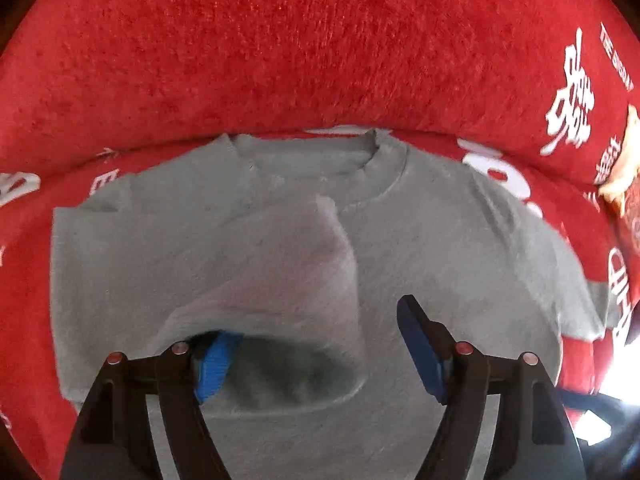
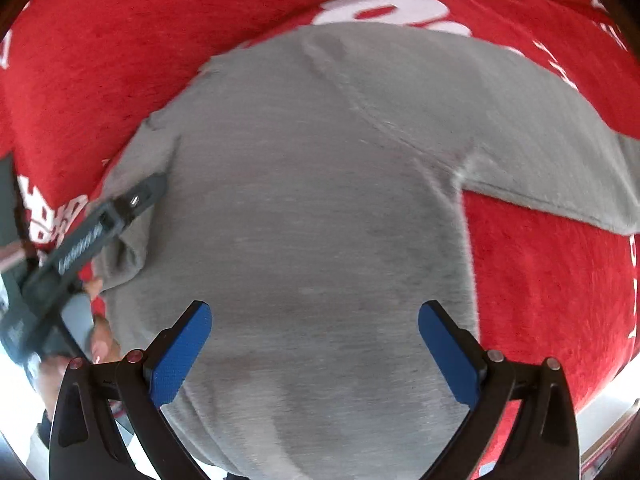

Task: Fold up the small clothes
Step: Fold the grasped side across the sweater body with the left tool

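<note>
Red fuzzy blanket [image 1: 280, 40] with white letters covers the whole surface, and a small gray shirt [image 1: 440, 240] lies flat on it.

In the left wrist view the shirt is right in front of the left gripper [image 1: 316, 356], with its neck hole [image 1: 360, 160] far ahead. One sleeve [image 1: 280, 260] is folded in over the middle of the shirt. The gripper's fingers are spread wide. One blue pad [image 1: 214, 364] sits tucked under the edge of that folded flap, and the other pad is out in the open, so nothing is pinched.

In the right wrist view the right gripper [image 2: 316, 356] hangs over the lower part of the shirt, fingers spread wide and holding nothing. The other sleeve [image 2: 560, 184] sticks out flat, ahead and to its right.

I think the first sleeve fold is being finished. Next, the right gripper should go to the flat sleeve, pinch its edge, and bring it across the middle.
</note>
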Demonstrator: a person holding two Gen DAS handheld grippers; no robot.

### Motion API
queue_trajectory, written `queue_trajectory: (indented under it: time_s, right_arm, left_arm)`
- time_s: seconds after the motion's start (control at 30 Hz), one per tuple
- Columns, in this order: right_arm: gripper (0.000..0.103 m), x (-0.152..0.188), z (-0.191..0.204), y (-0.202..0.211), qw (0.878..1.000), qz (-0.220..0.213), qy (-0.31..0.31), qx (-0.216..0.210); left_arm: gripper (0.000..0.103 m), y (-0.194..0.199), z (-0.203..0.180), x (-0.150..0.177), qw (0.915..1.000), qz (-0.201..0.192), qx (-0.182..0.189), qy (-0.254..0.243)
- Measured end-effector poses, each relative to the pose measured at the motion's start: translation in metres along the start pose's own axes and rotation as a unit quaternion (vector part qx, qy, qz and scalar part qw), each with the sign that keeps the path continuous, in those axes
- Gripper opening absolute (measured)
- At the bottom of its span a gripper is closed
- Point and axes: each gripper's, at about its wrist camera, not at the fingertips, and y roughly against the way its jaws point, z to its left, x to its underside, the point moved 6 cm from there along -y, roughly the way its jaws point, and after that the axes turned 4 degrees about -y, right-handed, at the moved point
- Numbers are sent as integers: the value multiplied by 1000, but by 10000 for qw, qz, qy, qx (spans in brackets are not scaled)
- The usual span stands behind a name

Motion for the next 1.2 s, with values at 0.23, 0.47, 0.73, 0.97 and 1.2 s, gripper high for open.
queue_trajectory:
  time_s: [0.23,0.47,0.73,0.97,1.2]
  right_arm:
    - [103,-17,73,14,9864,-667,1489,205]
    - [103,-4,194,-29,8873,-1184,4246,1360]
    - [6,-13,211,-58,8455,-1515,4727,1968]
    - [9,-70,88,1,9874,-1248,223,-945]
    - [68,-54,5,-8,9451,-974,-2238,-2171]
  left_arm:
    - [78,71,78,22,9974,-284,-557,363]
    - [78,53,177,52,9811,438,-1288,1376]
    - [78,34,172,71,9787,537,-1447,1350]
    - [78,35,166,72,9812,551,-1396,1212]
    - [78,41,162,63,9851,588,-1311,942]
